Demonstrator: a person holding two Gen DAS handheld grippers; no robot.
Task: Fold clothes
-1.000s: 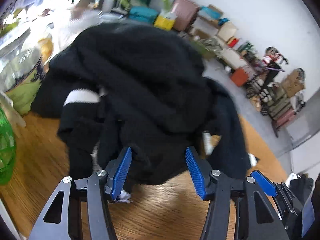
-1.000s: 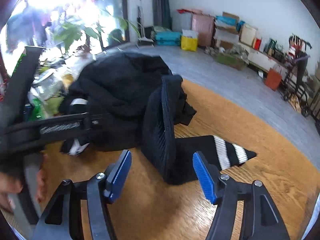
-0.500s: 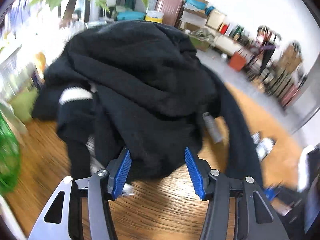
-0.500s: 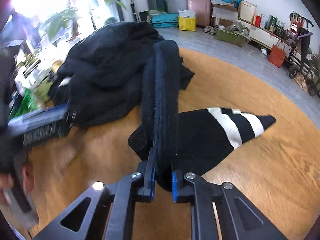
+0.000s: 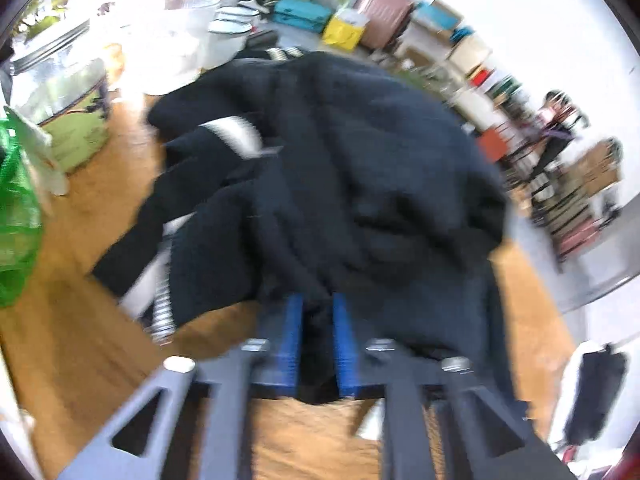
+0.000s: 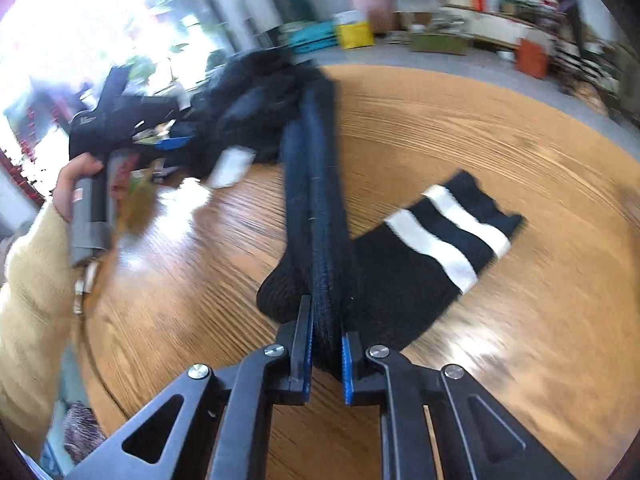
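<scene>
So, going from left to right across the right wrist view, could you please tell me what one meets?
Yellow sleeve → left gripper's grey handle → black ribbed band clamped in the right gripper → striped cuff → bare wooden table.

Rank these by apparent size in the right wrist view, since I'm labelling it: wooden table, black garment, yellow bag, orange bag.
1. wooden table
2. black garment
3. yellow bag and orange bag: similar, far away and blurred, so unranked.

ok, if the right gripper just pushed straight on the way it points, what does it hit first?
The right gripper is already shut on the black ribbed edge of the garment, so more of that fabric comes first. Beyond it, probably the wooden table; depth is unclear.
</scene>
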